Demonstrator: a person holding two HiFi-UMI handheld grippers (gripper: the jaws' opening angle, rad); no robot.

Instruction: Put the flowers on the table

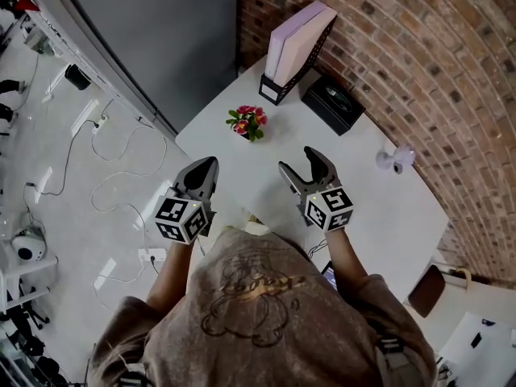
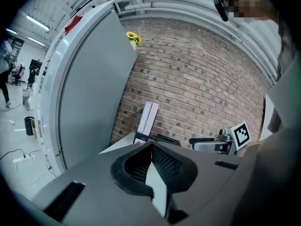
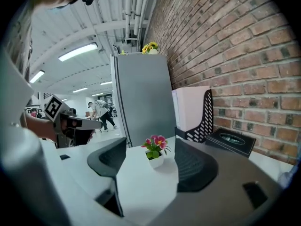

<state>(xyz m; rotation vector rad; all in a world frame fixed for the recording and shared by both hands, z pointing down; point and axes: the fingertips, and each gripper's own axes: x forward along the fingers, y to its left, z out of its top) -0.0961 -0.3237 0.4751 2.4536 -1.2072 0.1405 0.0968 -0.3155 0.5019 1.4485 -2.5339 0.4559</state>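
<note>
Cool, even light all round. The fluorescent strip [image 3: 77, 52] overhead burns nearly white in the right gripper view, and another ceiling strip [image 2: 36, 21] streaks the left gripper view. From the head view the white counter [image 1: 387, 208] comes up bright with no glare, and the shadows on it are short and soft. The brick wall [image 1: 419, 47] keeps its detail. Both gripper views bend hard at the edges, so pipes and brickwork curve and the corners drop to black in a round vignette. The right tongs [image 3: 150, 144] show dark, shaded inner faces, while the pink flowers [image 3: 156, 142] beyond them read crisp. The head view bows too, with the floor [image 1: 81, 184] curving away on the left.
</note>
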